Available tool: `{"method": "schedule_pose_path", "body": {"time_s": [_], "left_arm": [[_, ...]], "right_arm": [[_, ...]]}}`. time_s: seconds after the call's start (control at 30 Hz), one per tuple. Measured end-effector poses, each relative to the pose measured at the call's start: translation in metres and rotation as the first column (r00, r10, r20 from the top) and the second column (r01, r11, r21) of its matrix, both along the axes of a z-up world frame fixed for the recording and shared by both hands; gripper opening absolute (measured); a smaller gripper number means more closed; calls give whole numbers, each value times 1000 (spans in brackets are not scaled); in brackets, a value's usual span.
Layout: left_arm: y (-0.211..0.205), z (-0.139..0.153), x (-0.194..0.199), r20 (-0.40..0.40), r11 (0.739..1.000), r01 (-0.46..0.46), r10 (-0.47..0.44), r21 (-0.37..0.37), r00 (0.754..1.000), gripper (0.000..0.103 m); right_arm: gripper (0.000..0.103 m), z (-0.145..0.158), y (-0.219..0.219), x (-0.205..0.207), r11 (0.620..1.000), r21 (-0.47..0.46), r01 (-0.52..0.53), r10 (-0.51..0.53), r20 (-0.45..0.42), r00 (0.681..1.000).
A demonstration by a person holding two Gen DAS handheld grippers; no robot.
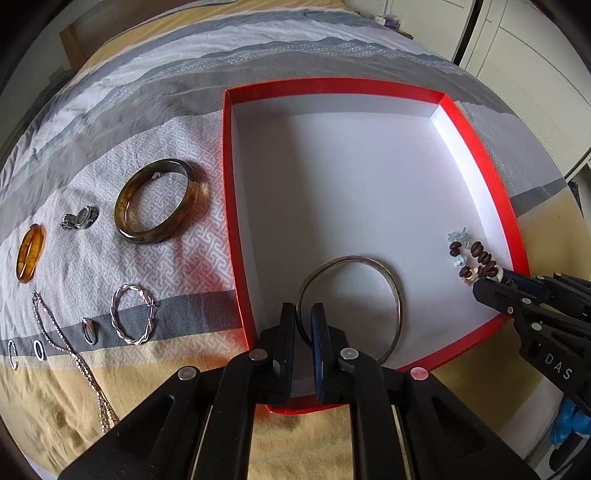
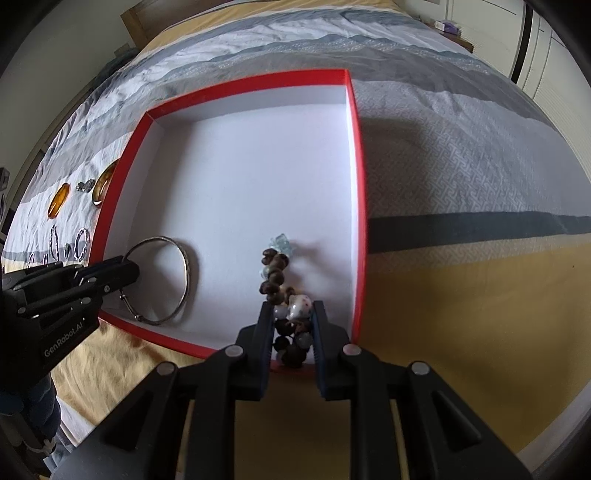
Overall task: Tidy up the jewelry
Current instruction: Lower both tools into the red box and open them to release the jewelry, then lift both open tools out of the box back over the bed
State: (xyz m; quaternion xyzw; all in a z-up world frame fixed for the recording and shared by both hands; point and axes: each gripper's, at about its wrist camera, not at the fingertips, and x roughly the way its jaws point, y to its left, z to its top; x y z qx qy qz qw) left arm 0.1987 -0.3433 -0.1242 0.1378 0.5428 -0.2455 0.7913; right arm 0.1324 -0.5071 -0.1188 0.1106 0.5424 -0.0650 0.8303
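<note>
- Left gripper: the jaws are clamped on the near rim of the thin silver bangle. The bangle lies inside the red box, in its near left corner, and the fingers reach in over the near wall.
- Right gripper: the jaws are closed around the brown beaded bracelet. One end of the strand sits between the fingers; the rest trails forward across the white box floor, ending in a pale blue-green bead cluster. The bracelet is in the near right corner, close to the right wall.
- Red box: shallow, white inside, resting on the bedspread. Bangle and bracelet are well apart from each other; both lie in the near part of the box.
- Left of the box, on the bedspread, near row: a twisted silver hoop, a silver chain, and several small rings.
- Left of the box, farther row: a dark brown bangle just beside the box wall, a small silver watch-like piece, and an amber bangle.
- Far background: a wooden bed frame and white cabinet doors.
</note>
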Motion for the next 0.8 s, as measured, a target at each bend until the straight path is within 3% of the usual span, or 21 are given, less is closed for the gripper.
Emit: {"method": "schedule_pose_path", "body": {"time_s": [0.1, 0.17, 0.37, 0.5, 0.6, 0.8], "left_arm": [[1, 1, 4, 1, 1000, 7, -7, -30, 1000, 16], [-1, 3, 1, -1, 998, 17, -17, -54, 1000, 26], [-5, 16, -13, 26, 997, 39, -38, -73, 999, 39], [7, 36, -18, 73, 991, 18, -8, -134, 997, 40], [23, 60, -25, 121, 981, 0, 24, -195, 992, 40], [56, 101, -45, 205, 974, 26, 21, -226, 979, 40]], "right_arm": [[20, 2, 0, 0, 1000, 2, -1, 1, 10, 1000], [21, 4, 1, 1, 1000, 1, -1, 1, 18, 1000], [33, 13, 8, -4, 1000, -13, -5, 6, 38, 999], [42, 28, 11, -11, 999, -48, 7, -4, 73, 997], [42, 42, 8, -19, 998, -57, 34, -28, 105, 994], [43, 80, 16, -41, 996, -65, 58, -46, 181, 982]]}}
